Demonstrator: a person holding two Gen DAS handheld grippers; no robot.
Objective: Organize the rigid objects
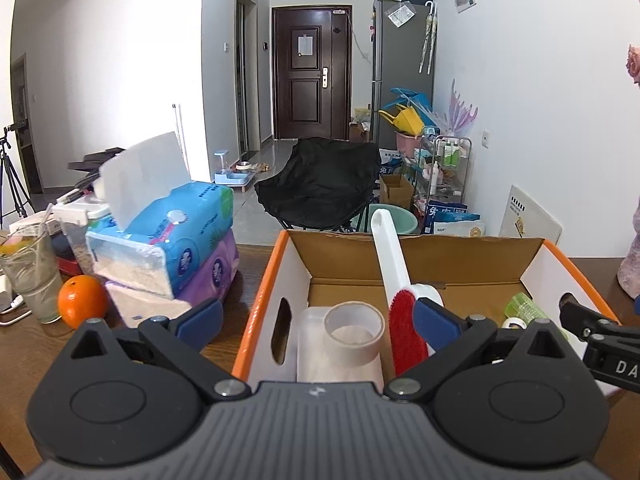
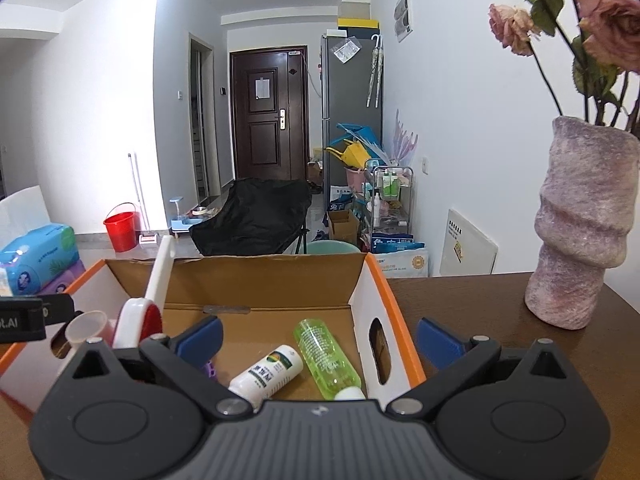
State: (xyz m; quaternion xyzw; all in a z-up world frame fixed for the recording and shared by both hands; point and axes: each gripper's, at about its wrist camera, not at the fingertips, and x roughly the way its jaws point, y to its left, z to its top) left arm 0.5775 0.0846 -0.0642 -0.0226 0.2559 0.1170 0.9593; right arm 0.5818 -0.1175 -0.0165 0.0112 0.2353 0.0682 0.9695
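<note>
Left gripper (image 1: 318,322) spread wide, nothing held; right gripper (image 2: 318,340) likewise spread, nothing held.

Cardboard box (image 1: 256,304) straddled by both.

Lint brush (image 1: 404,320) propped inside box, long axis leaned up toward far wall, handle topmost; found just beside left gripper's right finger, so left gripper judged nearer.

Green bottle (image 2: 326,354) and white bottle (image 2: 266,372) laid flat below right gripper.

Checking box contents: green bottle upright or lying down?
Lying down. The green bottle rests on its side on the box floor, cap toward the camera, beside the white bottle.

Tape roll (image 1: 353,335), red brush (image 1: 404,320), two bottles (image 2: 326,354) inside orange-rimmed box (image 2: 394,312).
</note>
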